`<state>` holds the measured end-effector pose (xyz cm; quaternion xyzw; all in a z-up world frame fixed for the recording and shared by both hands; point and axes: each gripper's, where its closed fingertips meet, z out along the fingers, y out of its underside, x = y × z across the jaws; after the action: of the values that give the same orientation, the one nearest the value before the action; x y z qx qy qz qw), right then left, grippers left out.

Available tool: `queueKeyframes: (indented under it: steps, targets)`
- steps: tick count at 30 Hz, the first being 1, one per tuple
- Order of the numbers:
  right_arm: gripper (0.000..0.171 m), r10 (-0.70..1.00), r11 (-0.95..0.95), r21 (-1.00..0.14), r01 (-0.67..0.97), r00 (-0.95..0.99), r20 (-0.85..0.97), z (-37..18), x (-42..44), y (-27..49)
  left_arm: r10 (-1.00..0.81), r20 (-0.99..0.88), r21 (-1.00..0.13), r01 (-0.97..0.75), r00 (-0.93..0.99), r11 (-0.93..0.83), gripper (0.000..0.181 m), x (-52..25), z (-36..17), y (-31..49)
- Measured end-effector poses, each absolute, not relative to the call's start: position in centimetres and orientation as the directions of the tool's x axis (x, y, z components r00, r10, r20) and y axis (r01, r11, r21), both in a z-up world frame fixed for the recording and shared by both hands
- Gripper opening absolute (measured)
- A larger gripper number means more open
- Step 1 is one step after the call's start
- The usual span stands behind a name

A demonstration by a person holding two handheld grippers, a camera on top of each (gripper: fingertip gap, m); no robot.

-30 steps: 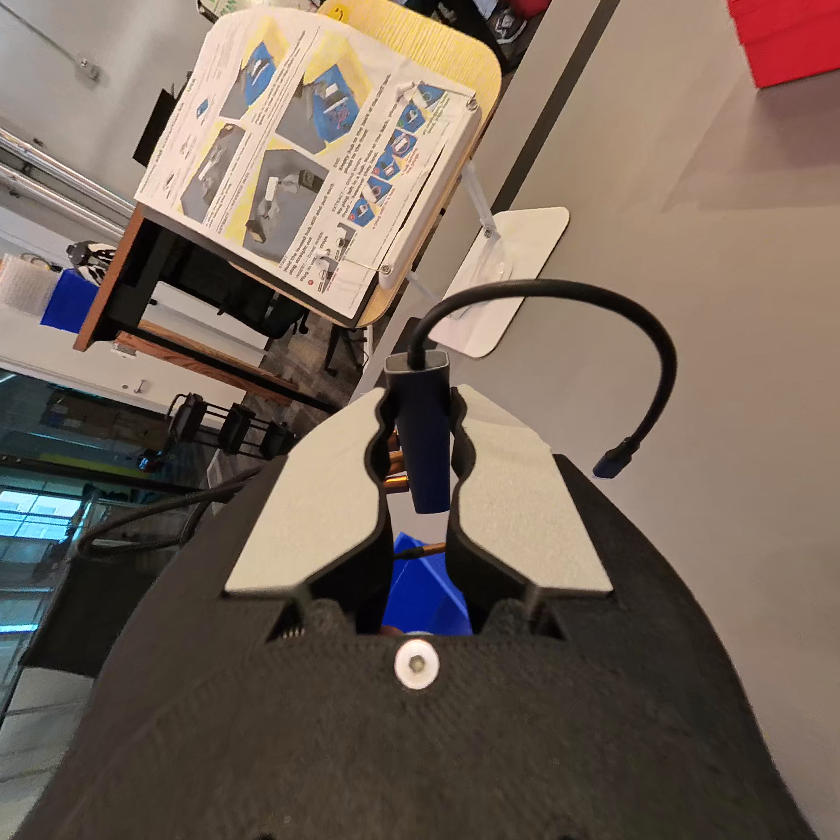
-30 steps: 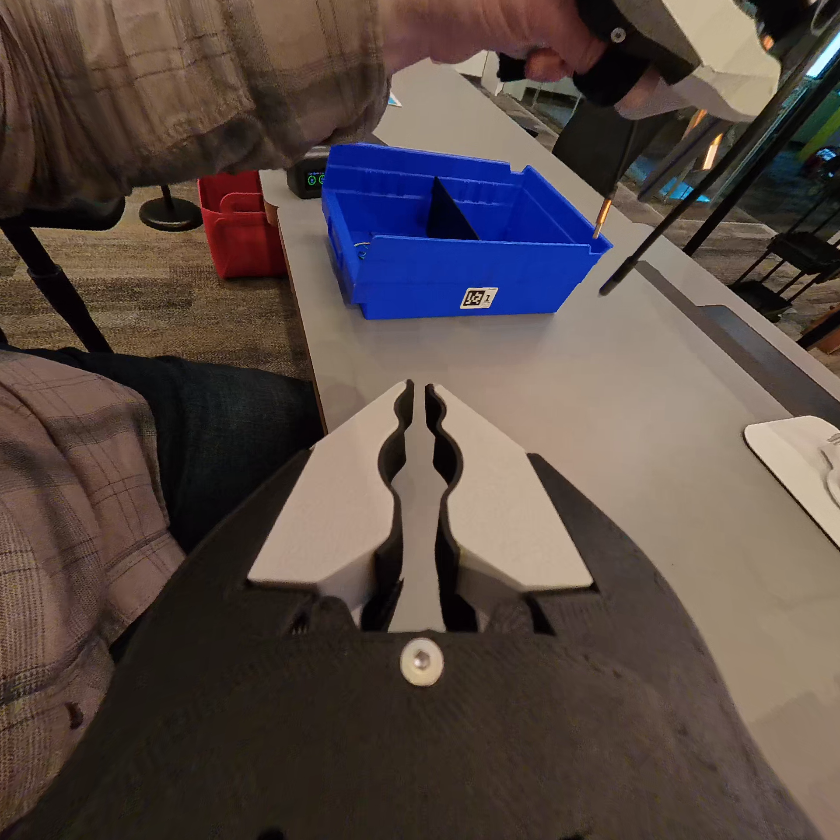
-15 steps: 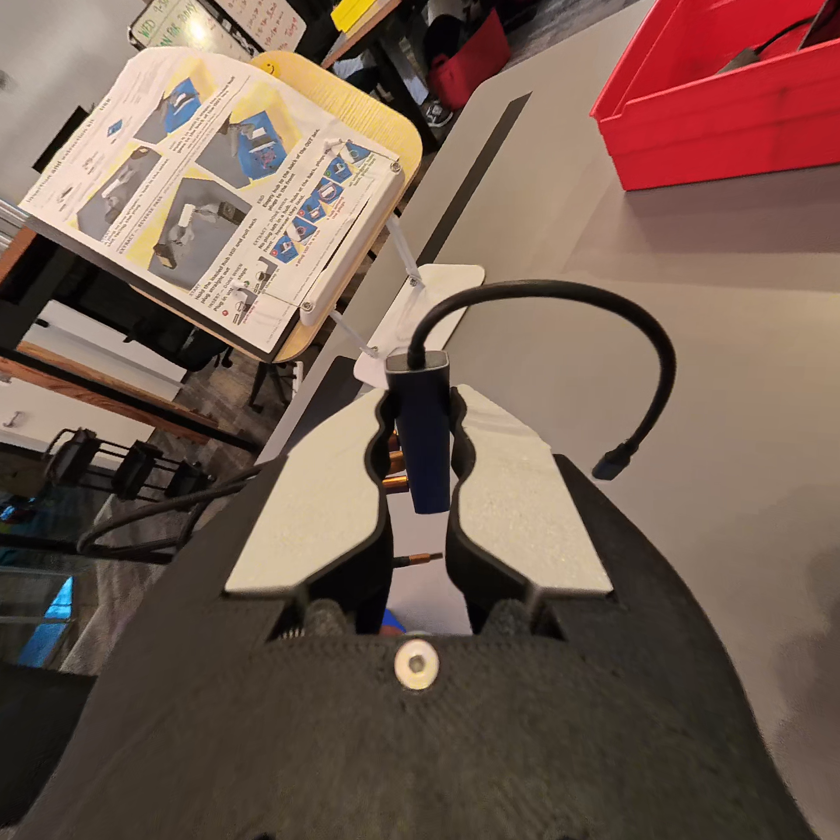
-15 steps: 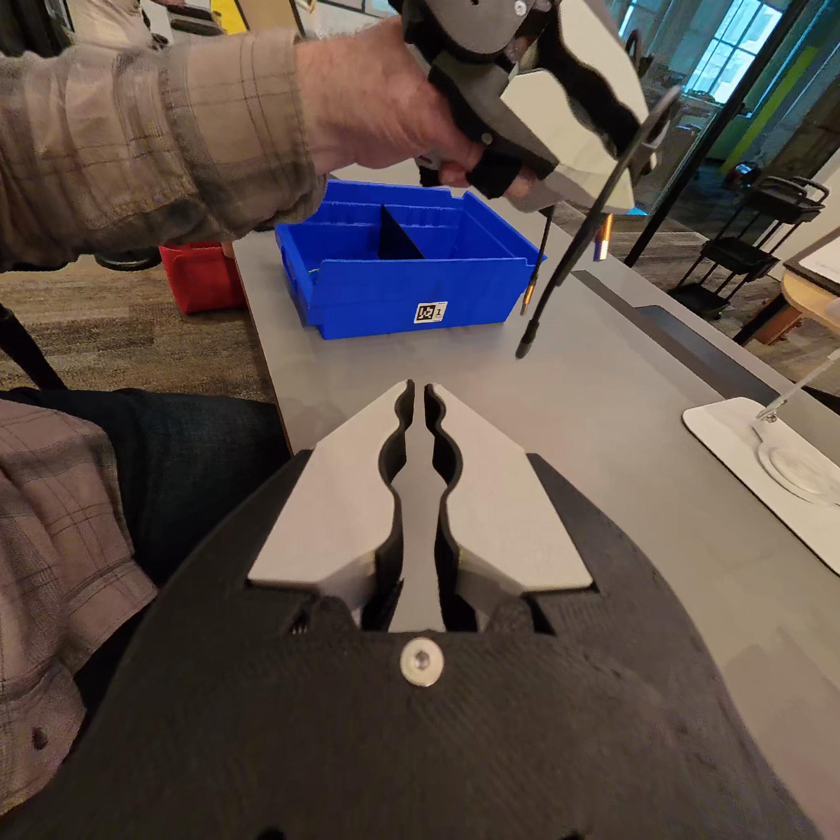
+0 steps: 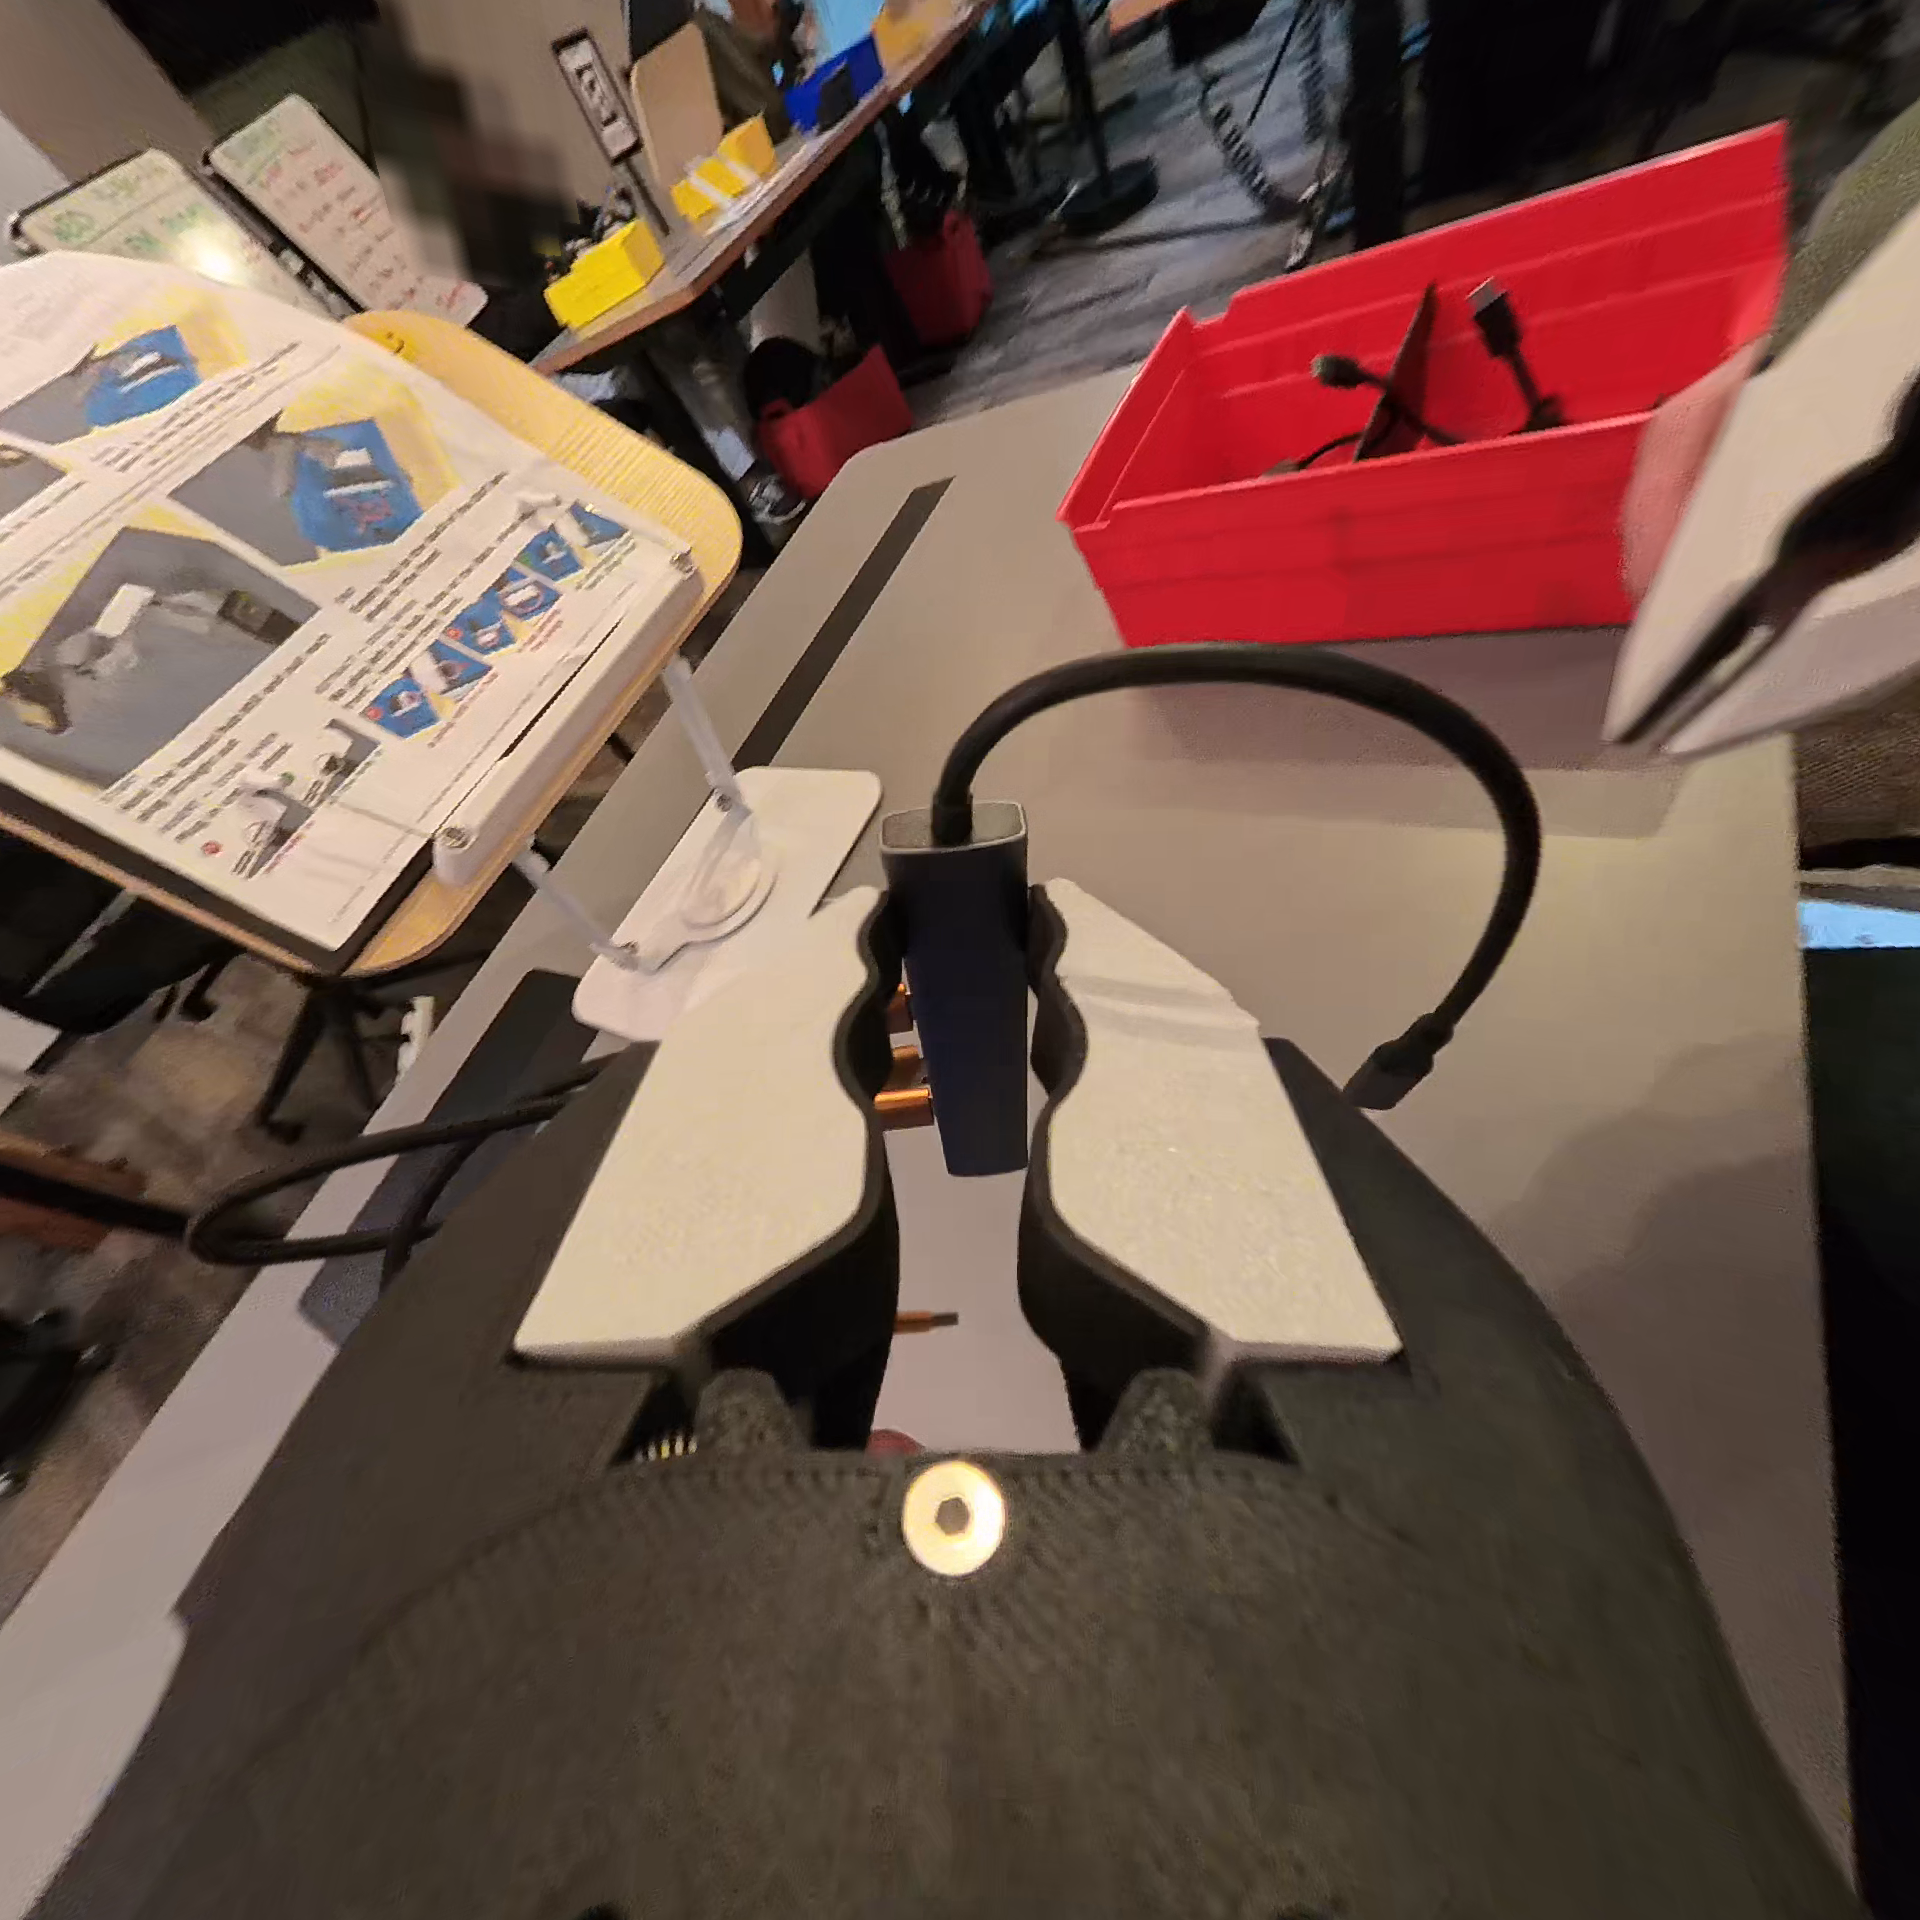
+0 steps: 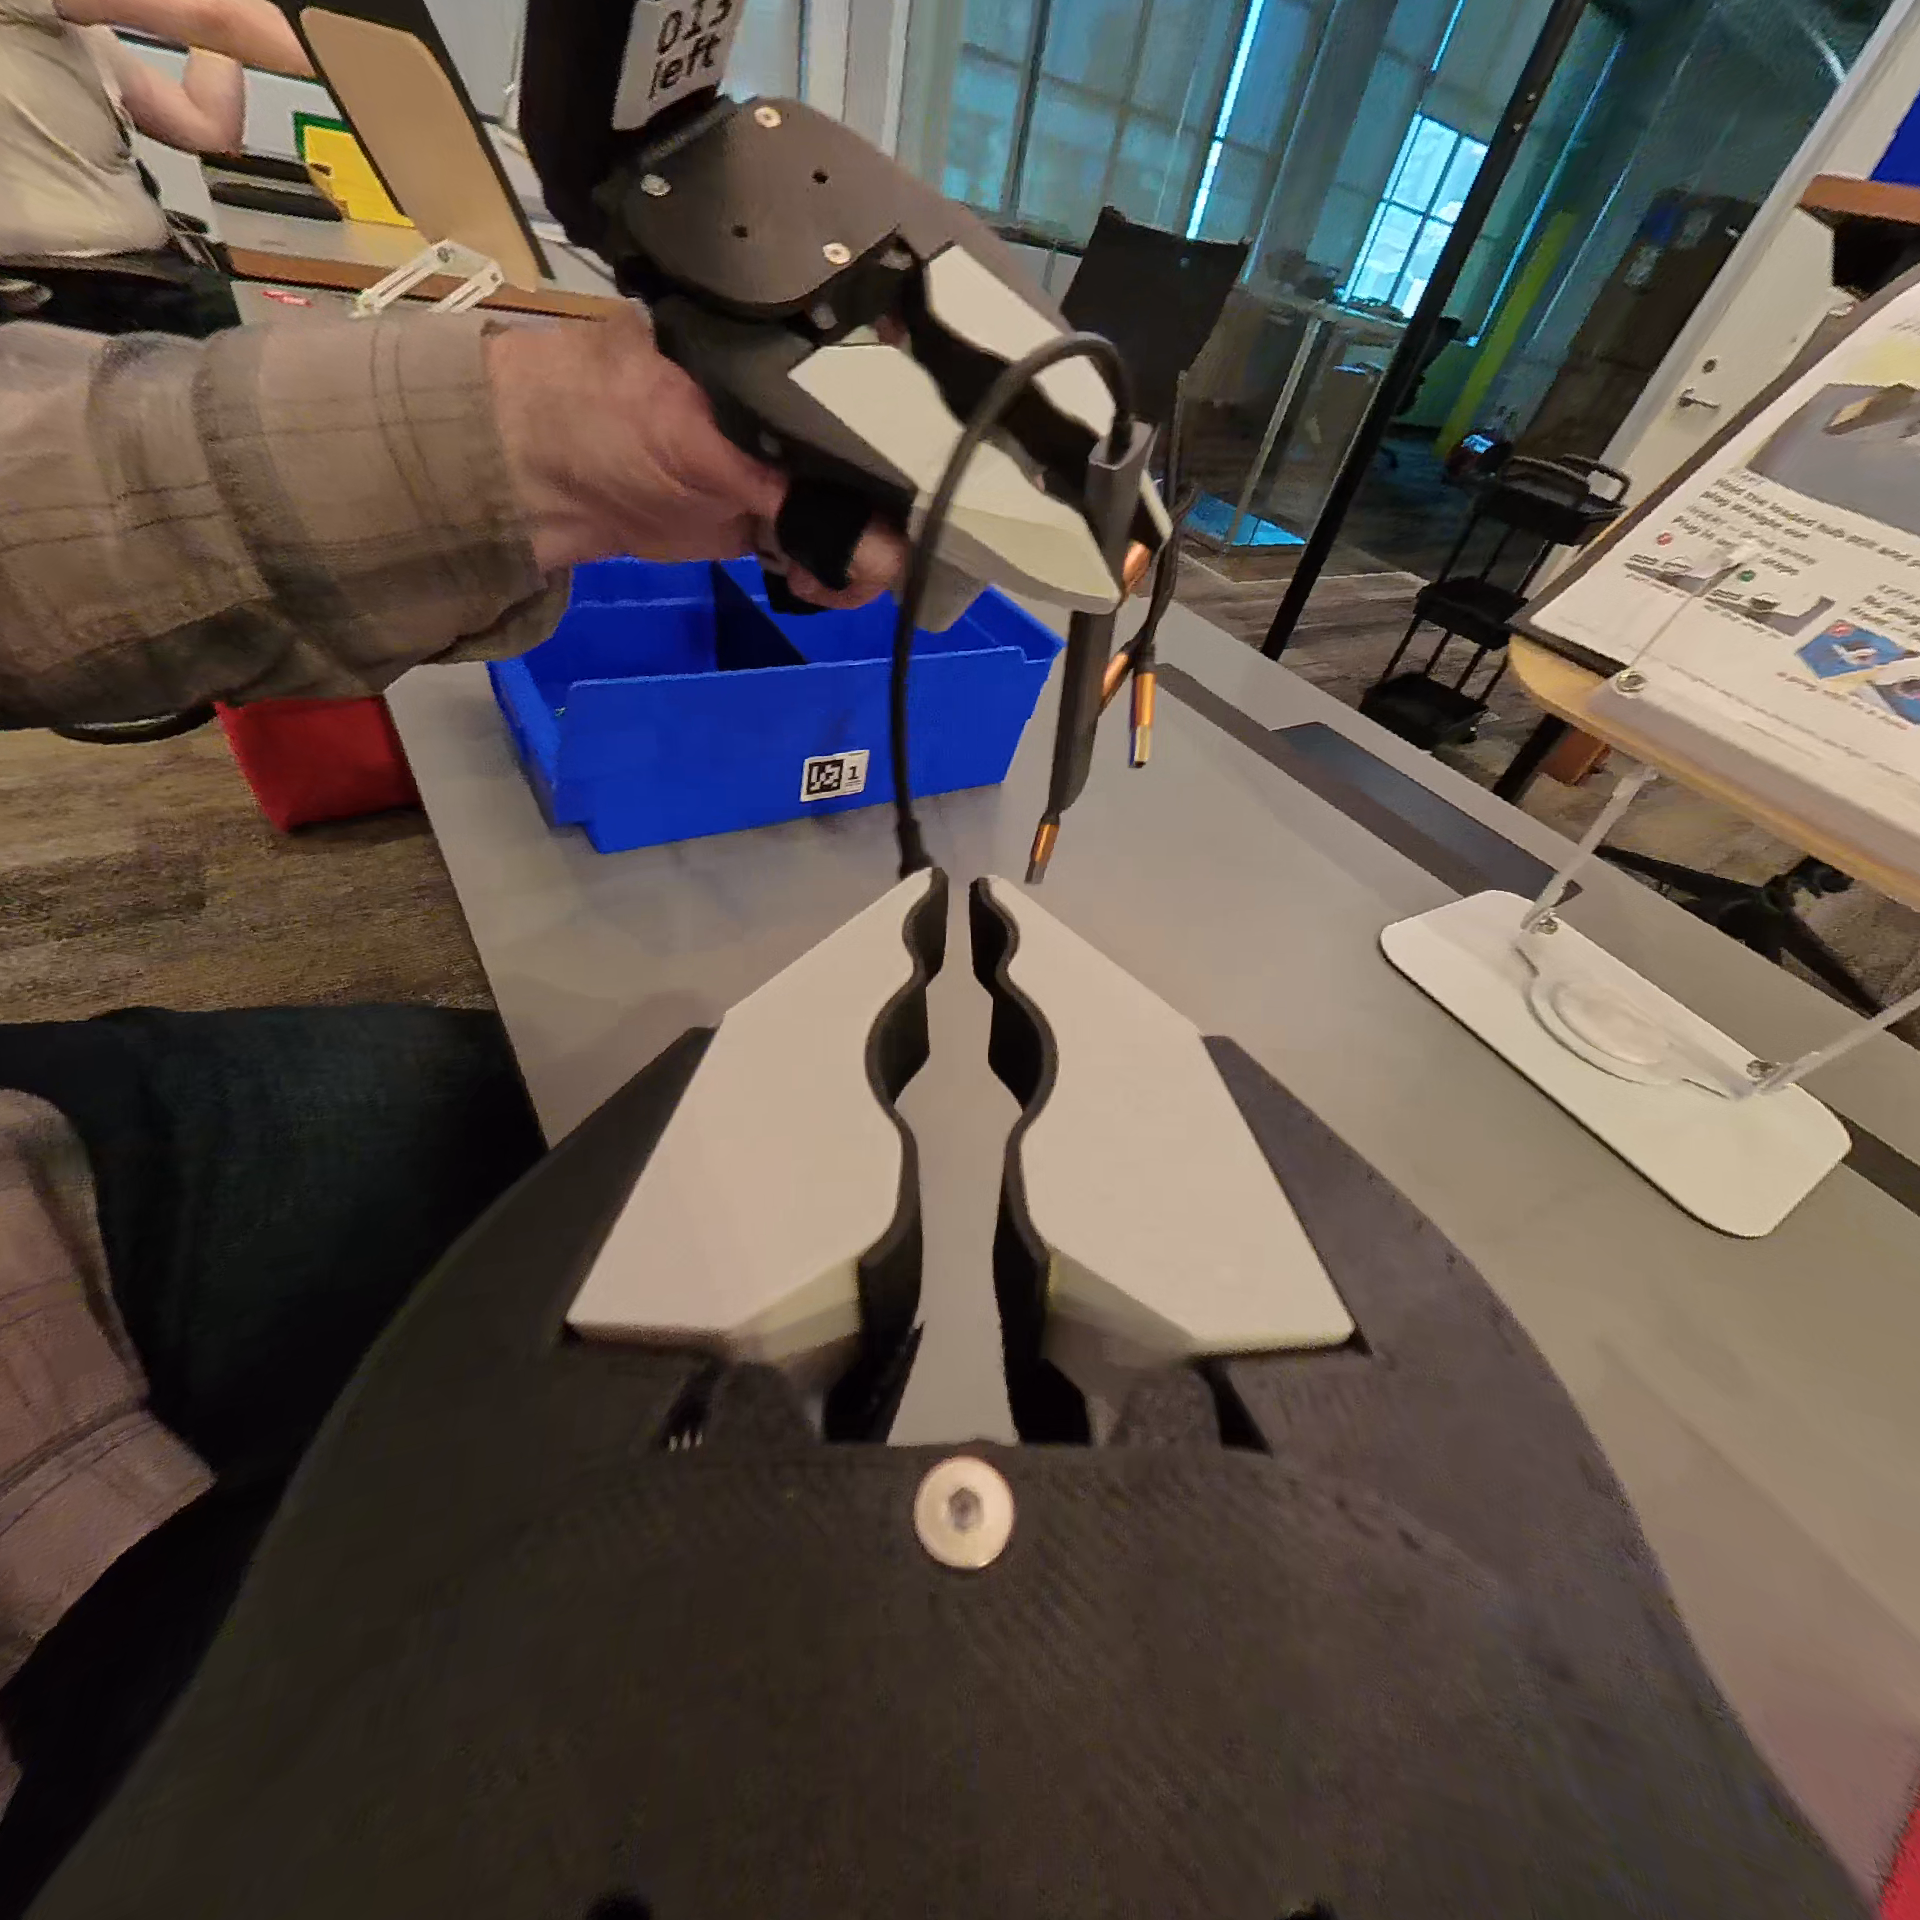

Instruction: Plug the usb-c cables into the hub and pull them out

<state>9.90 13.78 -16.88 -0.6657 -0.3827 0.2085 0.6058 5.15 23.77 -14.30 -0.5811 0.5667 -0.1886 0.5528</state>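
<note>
Up off the grey table (image 5: 1299,935), the left gripper (image 5: 956,914) clamps the dark hub (image 5: 966,997) upright, its black lead (image 5: 1351,686) arching over and copper-tipped usb-c cables (image 6: 1122,675) dangling below; the right gripper (image 6: 958,883) is empty, fingers nearly together. Beyond sit a blue bin (image 6: 727,727) and a red bin (image 5: 1403,520)

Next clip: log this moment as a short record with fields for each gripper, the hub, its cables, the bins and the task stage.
left gripper: shut on the hub, held above the table
right gripper: empty, jaws nearly closed, only a narrow gap
hub: dark blue, clamped between the left fingers
hub lead: black, arcs off the hub, plug end hanging free
usb-c cables: copper-tipped, dangling from the hub's side
blue bin: on the table, divider inside
red bin: holds loose black cables
stage: hub lifted, right gripper not yet on any cable
</note>
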Motion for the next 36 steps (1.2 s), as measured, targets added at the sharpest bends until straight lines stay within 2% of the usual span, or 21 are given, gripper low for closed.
queueKeyframes:
  steps: [10, 20, 26, 30, 36]
  targets:
    - [0.006, 0.724, 0.067, -0.947, 0.315, 0.638, 0.264, -17.2, 10.0, 16.2, -0.944, -0.262, -0.942, -0.264, 0.200, 0.205, 0.023, 6.4, -12.9, 21.3]
    - [0.022, 0.678, 0.113, -0.902, 0.417, 0.631, 0.377, -20.4, 9.0, 18.8, -0.982, -0.090, -0.991, -0.108, 0.165, 0.073, 0.023, 7.8, -12.4, 20.5]
    - [0.029, 0.596, 0.167, -0.873, 0.459, 0.658, 0.460, -21.1, 9.2, 20.4, -0.990, 0.008, -1.000, -0.016, 0.138, -0.011, 0.023, 8.6, -11.8, 20.1]
    - [0.026, 0.541, 0.204, -0.862, 0.464, 0.680, 0.494, -20.7, 9.5, 21.2, -0.990, 0.088, -0.995, 0.047, 0.115, -0.083, 0.023, 9.0, -11.6, 20.0]
    - [0.011, 0.468, 0.239, -0.843, 0.482, 0.704, 0.535, -19.9, 10.3, 21.7, -0.977, 0.181, -0.981, 0.095, 0.113, -0.170, 0.022, 9.7, -12.7, 20.5]
